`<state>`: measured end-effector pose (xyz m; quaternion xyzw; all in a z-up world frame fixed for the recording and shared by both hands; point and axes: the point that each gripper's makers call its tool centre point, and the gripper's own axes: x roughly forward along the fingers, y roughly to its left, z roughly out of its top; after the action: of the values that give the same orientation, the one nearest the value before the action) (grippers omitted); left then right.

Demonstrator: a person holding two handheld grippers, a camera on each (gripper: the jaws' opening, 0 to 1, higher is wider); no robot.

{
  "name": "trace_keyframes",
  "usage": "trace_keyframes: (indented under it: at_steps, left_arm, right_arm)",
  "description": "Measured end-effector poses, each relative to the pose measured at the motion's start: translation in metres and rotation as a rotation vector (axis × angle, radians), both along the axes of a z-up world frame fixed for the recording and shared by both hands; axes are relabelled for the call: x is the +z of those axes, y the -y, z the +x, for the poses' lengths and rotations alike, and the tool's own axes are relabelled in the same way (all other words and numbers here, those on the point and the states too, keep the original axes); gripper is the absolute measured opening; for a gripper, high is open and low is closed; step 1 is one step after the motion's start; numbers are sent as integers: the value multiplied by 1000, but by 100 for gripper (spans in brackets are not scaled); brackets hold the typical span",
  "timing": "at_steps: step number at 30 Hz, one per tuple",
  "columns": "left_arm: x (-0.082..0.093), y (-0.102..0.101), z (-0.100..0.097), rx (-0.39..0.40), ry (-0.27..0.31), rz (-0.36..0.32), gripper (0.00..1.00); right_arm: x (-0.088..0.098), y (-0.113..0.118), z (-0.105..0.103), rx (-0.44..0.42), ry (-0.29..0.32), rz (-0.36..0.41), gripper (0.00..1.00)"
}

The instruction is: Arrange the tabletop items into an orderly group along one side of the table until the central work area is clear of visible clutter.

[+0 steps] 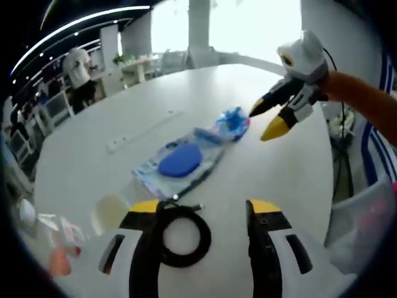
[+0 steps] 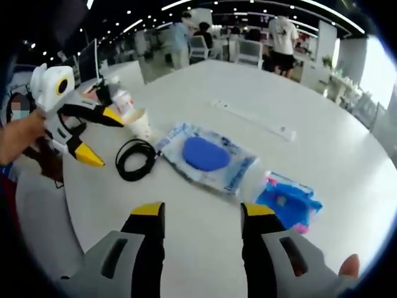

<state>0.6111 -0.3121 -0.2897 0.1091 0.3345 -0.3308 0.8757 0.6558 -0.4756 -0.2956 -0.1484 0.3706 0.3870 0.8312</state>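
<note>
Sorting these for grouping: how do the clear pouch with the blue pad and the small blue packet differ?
The clear pouch is larger and mostly see-through, showing a dark blue oval inside; the small blue packet is blue nearly all over, with a pink edge. The pouch lies next to the black cable coil; the packet lies at the pouch's far end from it. Both lie flat on the white table, ungripped.

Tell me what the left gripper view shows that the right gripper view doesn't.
Left gripper view alone: bright windows behind the table, and the right gripper, open. Right gripper view alone: the left gripper, open, a person's hand holding it, and ceiling light strips. Both: white table, coiled black cable, clear packet with blue pad, small blue packet, pale cup.
</note>
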Motion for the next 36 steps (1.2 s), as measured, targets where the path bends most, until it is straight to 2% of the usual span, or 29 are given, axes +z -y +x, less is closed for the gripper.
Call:
trace_keyframes:
  at_steps: [6,19,28,36]
  left_arm:
    - [-2,-5,-17,12,-14,-34,62]
    - [-11,-23,-46,62,-41,-73,71]
    - [-10,-40,-64,106,-40,-104,72]
    - [-22,-62,-87,159,-60,-116,72]
  right_arm:
    - [0,-2,-15,-4,3,16,54]
    - [-4,-6,-44,-6,8,27,60]
    - [-7,-10,-69,-3,9,39,60]
    - [-18,-34,-97,25,-13,66,60]
